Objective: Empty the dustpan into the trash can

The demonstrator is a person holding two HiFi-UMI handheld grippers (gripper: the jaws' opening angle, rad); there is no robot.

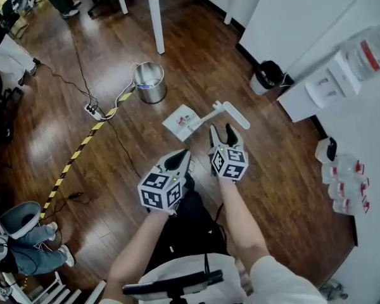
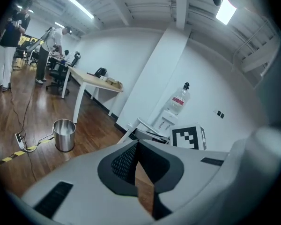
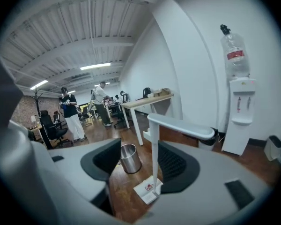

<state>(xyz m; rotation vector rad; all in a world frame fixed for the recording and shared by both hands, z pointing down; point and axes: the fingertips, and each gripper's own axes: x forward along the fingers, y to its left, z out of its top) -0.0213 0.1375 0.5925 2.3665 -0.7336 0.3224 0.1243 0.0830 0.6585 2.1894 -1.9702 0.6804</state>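
Wooden floor carries everything. White long-handled dustpan stands on floor between steel trash can and wall edge of floor, pan flat with litter on it, pole upright, not touching can. Right gripper: jaws wide apart, dustpan pole in gap just ahead, pads not touching it. Left gripper: jaws closed together, empty, beside right gripper, short of pan.
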